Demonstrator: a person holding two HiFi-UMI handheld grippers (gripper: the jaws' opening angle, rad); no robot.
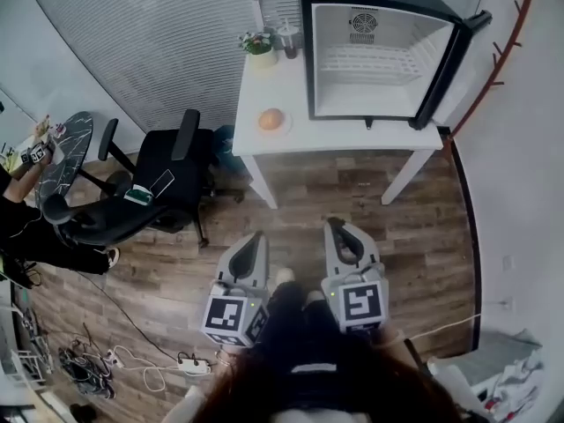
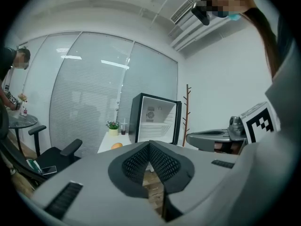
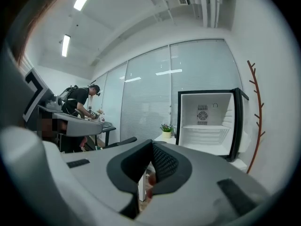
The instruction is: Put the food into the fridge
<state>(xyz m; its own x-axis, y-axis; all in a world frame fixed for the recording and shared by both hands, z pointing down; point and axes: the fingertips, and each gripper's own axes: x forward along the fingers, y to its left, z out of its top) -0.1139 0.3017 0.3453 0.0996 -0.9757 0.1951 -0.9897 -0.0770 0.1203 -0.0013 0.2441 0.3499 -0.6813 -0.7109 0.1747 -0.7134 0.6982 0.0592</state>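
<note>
A small black fridge stands on the white table with its door swung open to the right; its white inside holds nothing. An orange round food item lies on a plate at the table's left front, also visible in the left gripper view as the orange food. My left gripper and right gripper hang low over the wooden floor, well short of the table, both shut with nothing in them. The left gripper and right gripper both point toward the fridge.
A black office chair with a phone on its seat stands left of the table. A potted plant and a dark cup sit at the table's back left. A person is at a round table far left. Cables lie on the floor.
</note>
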